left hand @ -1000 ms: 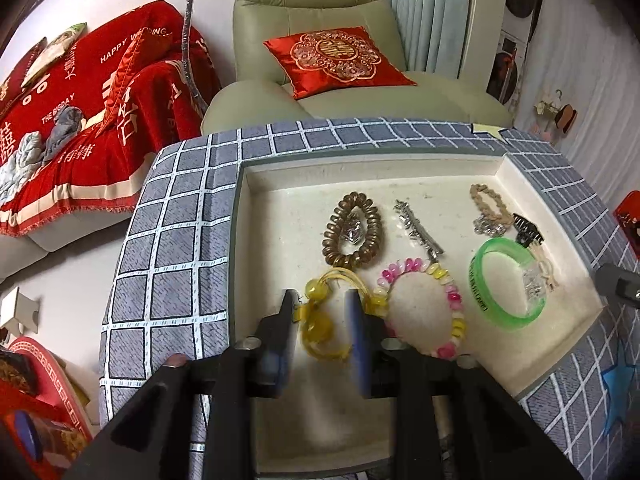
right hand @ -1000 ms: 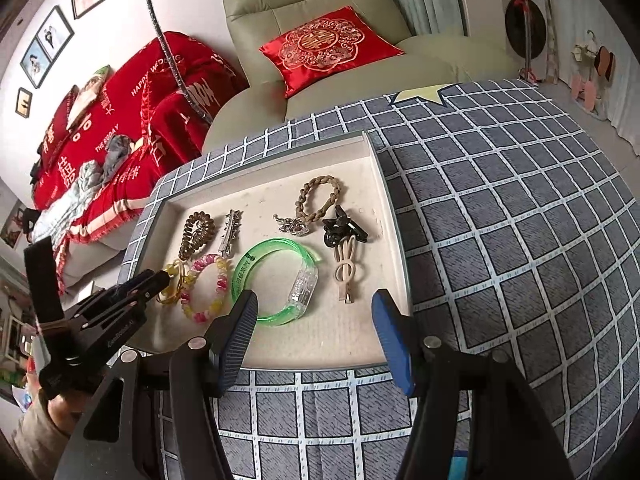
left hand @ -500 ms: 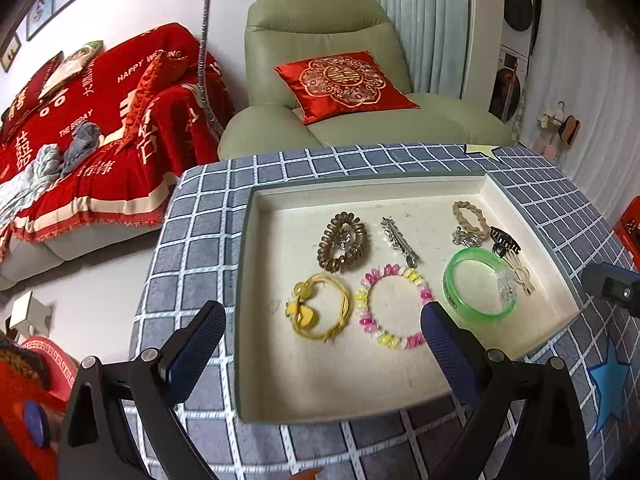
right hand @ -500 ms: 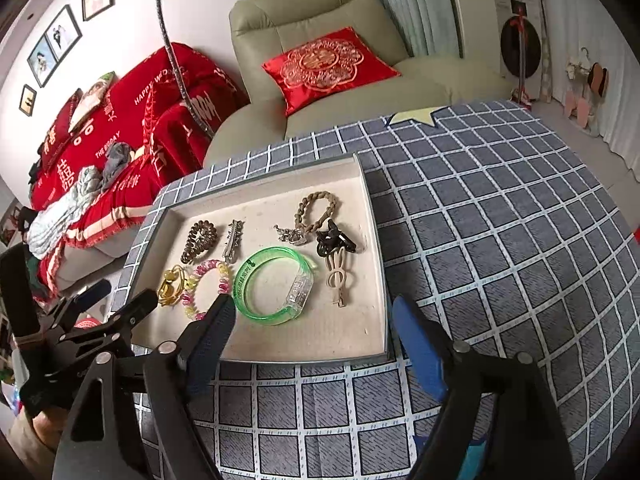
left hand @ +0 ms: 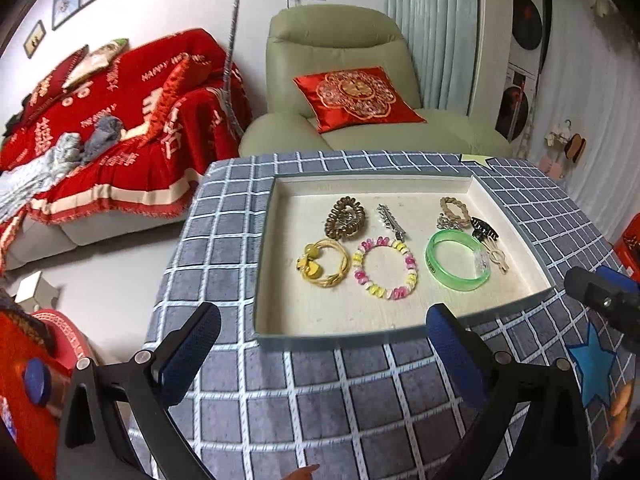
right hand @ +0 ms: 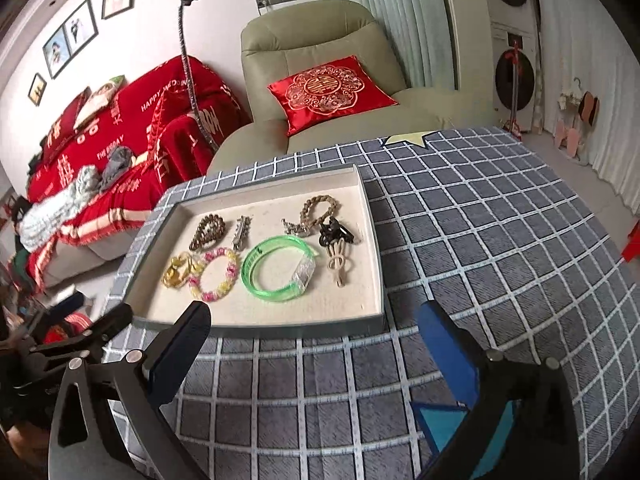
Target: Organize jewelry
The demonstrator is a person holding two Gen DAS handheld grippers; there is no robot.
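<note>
Left gripper (left hand: 320,334) & right gripper (right hand: 316,330): both spread wide, holding nothing, hovering above checked surface (right hand: 480,240) just short of jewelry tray (right hand: 376,264).

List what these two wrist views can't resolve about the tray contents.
- Green bangle: its printed band is too small to read in the left wrist view.
- Black claw clip: overlaps the beige clip in the right wrist view, so contact is unclear.
- Tray: near rim is motion-blurred in the left view.
</note>
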